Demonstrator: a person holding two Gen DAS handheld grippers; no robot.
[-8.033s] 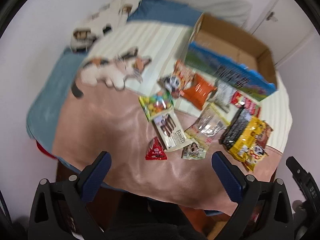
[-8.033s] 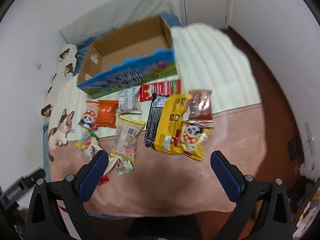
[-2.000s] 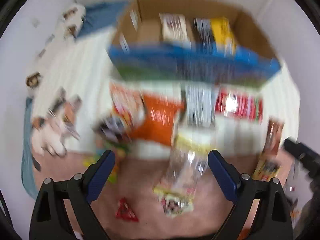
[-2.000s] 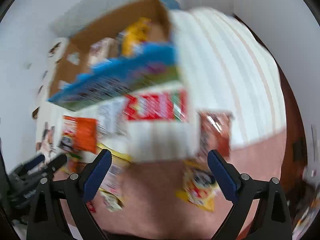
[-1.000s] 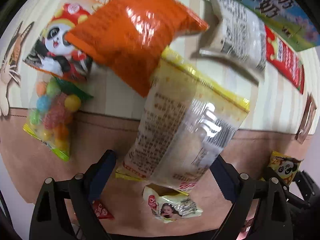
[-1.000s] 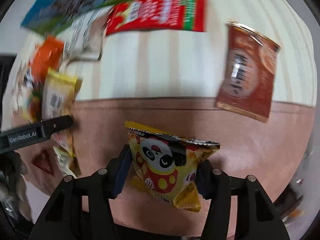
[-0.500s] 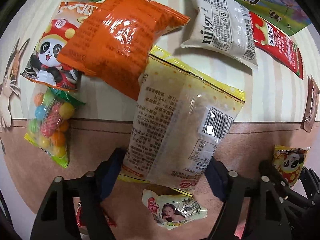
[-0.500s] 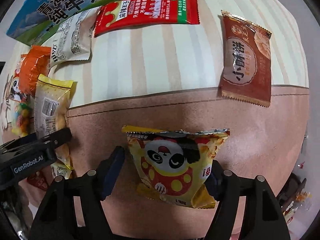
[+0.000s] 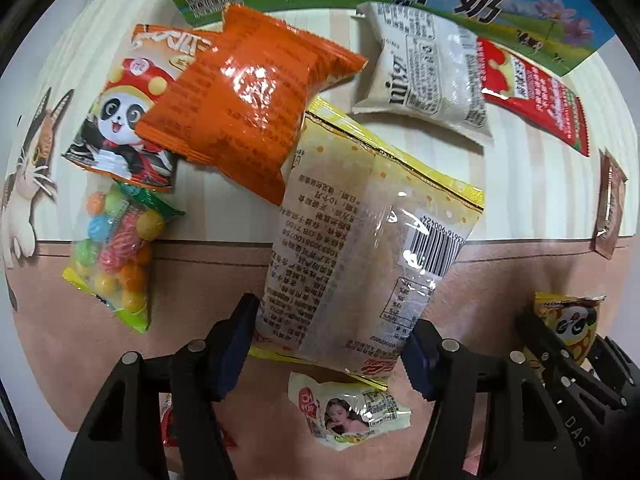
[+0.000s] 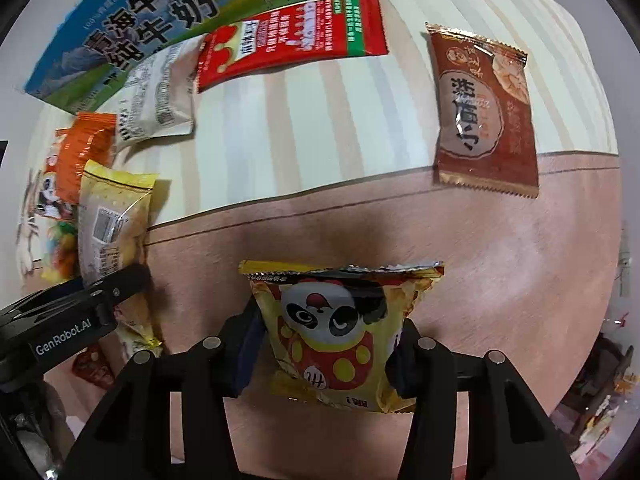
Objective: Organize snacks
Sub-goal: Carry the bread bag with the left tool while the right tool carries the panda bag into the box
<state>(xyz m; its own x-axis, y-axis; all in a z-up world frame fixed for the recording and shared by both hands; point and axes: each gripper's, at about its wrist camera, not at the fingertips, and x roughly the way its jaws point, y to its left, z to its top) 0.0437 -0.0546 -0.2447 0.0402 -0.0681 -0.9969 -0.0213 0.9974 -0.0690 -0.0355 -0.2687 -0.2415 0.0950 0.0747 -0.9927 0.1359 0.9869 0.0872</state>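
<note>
Yellow bag (image 9: 360, 240) clamped in left gripper (image 9: 328, 344); panda bag (image 10: 340, 332) clamped in right gripper (image 10: 324, 352), both near bed's (image 10: 500, 280) front edge. Orange (image 9: 244, 108), white (image 9: 428, 76), red (image 10: 292, 40), brown (image 10: 484, 112) packs lie loose beside box (image 10: 132, 20). Most sorting left.

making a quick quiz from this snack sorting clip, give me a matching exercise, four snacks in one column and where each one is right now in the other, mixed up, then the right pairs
Things:
1. yellow panda bag
2. pale yellow barcode bag
3. brown packet
4. orange bag

Places:
A. lying partly over the red panda packet
B. between the fingers of the left gripper
C. lying alone, across the edge between striped and pink cloth
D. between the fingers of the right gripper

Pairs: 1-D, 2-B, 3-C, 4-A
</note>
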